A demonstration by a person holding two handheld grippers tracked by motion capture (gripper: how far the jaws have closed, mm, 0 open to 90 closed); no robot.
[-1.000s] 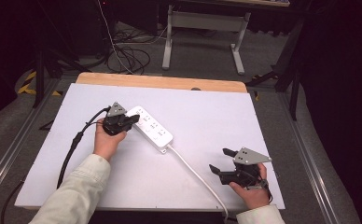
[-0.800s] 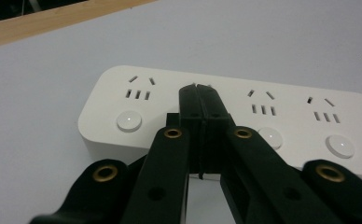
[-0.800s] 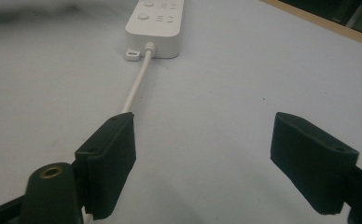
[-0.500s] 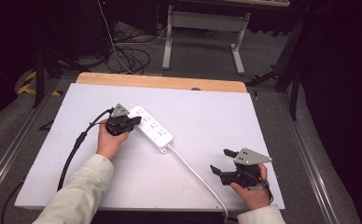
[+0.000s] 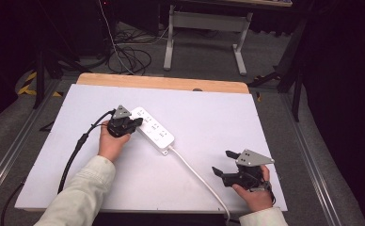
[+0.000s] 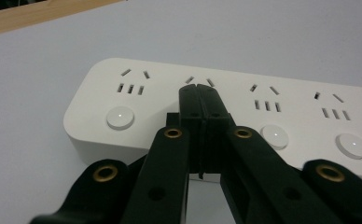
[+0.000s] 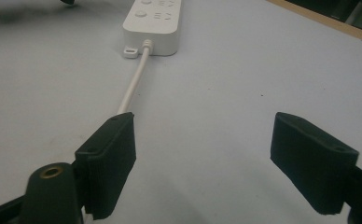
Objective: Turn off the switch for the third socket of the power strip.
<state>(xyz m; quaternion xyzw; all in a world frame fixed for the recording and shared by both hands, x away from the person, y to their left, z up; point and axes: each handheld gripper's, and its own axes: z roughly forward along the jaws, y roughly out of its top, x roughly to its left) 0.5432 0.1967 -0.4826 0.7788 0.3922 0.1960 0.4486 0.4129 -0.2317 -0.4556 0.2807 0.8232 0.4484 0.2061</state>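
1. The power strip point(image 5: 152, 131) is lying flat on the white table top point(image 5: 209, 117), left of the middle, set at a slant with its far end toward the wooden back edge. Its white cord point(image 5: 194, 173) is running from its near end toward the front edge of the table.

2. The left claw point(image 5: 134, 123) is sitting at the far end of the power strip with its jaws pressed together and nothing between them. In the left gripper view the joined tips point(image 6: 198, 95) are resting over the second socket group, beside a round white button point(image 6: 120, 116). Compared with a second ago, the hand has crept only slightly along the strip, and the jaws are staying shut.

3. My reading is that the closed tips are being used as a poker to press a switch button, so the work is at the aiming stage.

4. The right claw point(image 5: 225, 165) is waiting well apart near the front right corner, jaws spread wide and holding nothing, in the same spot as a second ago. In the right gripper view the cord point(image 7: 133, 88) is passing just beside its left jaw.

5. A black cable point(image 5: 79, 146) is trailing from the left claw off the table.

6. Beyond the table, grey carpet point(image 5: 209, 61), a tangle of wires point(image 5: 129, 56) and a metal stand point(image 5: 204, 28) are sitting in a dark room.
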